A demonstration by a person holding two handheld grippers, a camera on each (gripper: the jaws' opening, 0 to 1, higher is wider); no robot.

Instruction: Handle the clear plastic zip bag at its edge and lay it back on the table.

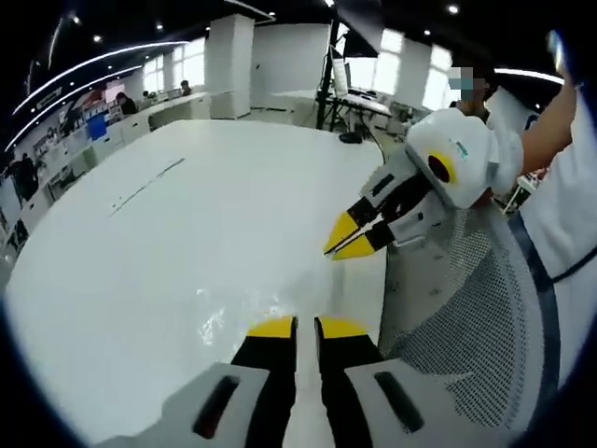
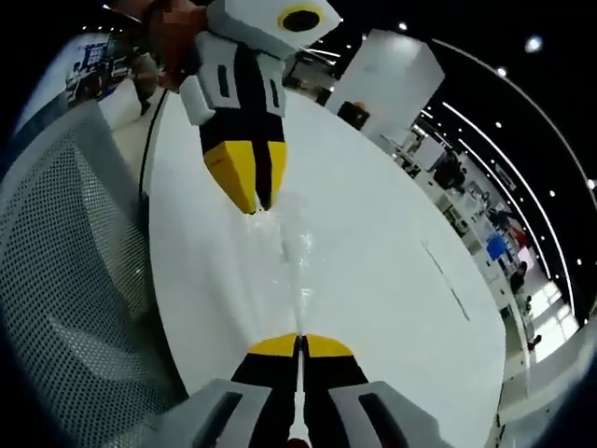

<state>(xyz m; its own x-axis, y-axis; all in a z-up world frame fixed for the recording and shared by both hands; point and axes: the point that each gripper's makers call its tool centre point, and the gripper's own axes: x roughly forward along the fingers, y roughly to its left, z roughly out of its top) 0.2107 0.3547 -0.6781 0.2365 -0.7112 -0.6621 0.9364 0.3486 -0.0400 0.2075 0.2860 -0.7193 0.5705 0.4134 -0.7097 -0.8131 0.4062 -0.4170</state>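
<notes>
The clear plastic zip bag (image 2: pixel 295 257) shows as a thin glinting strip stretched between both grippers, just above the white table (image 2: pixel 382 252). In the right gripper view my right gripper (image 2: pixel 300 343) is shut on the bag's near edge, and the left gripper (image 2: pixel 258 205) comes down from the top, shut on its far edge. In the left gripper view the bag (image 1: pixel 297 299) is faint glare over the table (image 1: pixel 187 215). There my left gripper (image 1: pixel 305 327) has its yellow tips close together on it, and the right gripper (image 1: pixel 338 248) reaches in from the right.
A grey mesh chair back (image 1: pixel 466 317) (image 2: pixel 65 261) stands right against the table edge beside both grippers. A person (image 1: pixel 564 187) stands behind it. A thin dark line (image 1: pixel 140 191) lies on the table. A dark stand (image 1: pixel 326 93) is at the far end.
</notes>
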